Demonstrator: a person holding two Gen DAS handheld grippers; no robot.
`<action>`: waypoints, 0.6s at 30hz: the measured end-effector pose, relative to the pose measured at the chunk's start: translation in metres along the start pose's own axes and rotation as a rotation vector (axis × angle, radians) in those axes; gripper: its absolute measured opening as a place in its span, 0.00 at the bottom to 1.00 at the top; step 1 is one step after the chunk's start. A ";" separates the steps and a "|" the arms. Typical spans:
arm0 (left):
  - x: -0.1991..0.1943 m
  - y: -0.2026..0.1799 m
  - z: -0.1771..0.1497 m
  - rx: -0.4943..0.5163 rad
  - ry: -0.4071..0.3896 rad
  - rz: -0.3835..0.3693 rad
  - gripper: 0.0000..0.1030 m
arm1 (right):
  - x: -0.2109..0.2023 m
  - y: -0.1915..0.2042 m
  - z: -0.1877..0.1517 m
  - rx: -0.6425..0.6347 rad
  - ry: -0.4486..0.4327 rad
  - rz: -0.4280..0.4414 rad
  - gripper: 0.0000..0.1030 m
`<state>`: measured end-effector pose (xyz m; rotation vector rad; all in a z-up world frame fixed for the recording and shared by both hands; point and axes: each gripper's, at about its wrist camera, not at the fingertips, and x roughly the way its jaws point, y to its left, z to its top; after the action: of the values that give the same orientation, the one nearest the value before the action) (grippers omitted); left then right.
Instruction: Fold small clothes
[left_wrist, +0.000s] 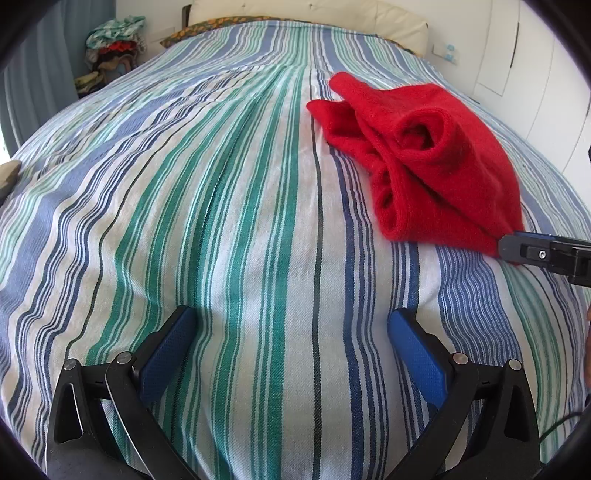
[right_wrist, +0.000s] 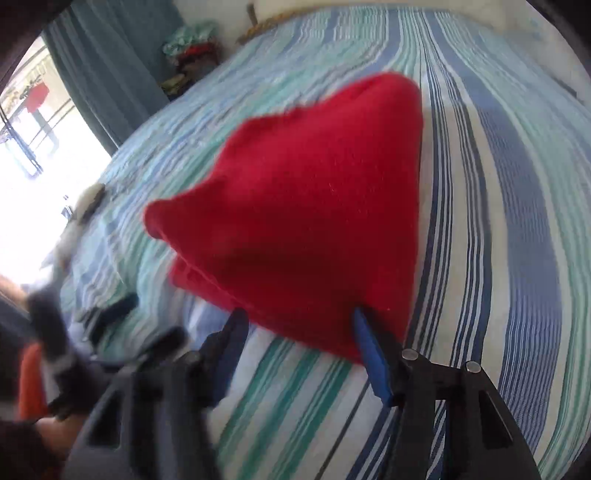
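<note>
A red knitted garment (left_wrist: 424, 155) lies bunched and partly folded on the striped bedcover (left_wrist: 240, 184), to the right of centre. My left gripper (left_wrist: 291, 317) hovers open over bare cover, well to the left of the garment, with nothing between its fingers. One finger of my right gripper (left_wrist: 532, 249) reaches the garment's near right corner. In the right wrist view the red garment (right_wrist: 314, 206) fills the middle. My right gripper (right_wrist: 297, 323) stands open, its blue pads apart on either side of the garment's near edge and not pressing it.
A pile of mixed clothes (left_wrist: 114, 48) sits past the bed's far left corner, beside a blue curtain (right_wrist: 110, 66) and a bright window. A cream headboard (left_wrist: 332, 18) is at the far end and white wardrobe doors (left_wrist: 535, 74) are on the right. An orange sleeve (right_wrist: 31, 376) shows lower left.
</note>
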<state>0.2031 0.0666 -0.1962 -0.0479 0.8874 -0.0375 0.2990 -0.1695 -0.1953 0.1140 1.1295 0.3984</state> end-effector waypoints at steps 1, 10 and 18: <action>0.000 0.001 0.000 -0.002 0.000 -0.003 1.00 | -0.005 0.001 -0.005 -0.014 -0.053 -0.012 0.50; -0.001 0.001 0.000 0.000 0.001 0.001 1.00 | -0.071 0.026 -0.059 -0.013 -0.201 -0.139 0.63; -0.001 0.000 0.000 0.003 0.002 0.005 1.00 | -0.071 0.013 -0.092 -0.024 -0.138 -0.371 0.63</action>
<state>0.2025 0.0670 -0.1957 -0.0432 0.8899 -0.0343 0.1875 -0.1930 -0.1705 -0.0887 0.9838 0.0718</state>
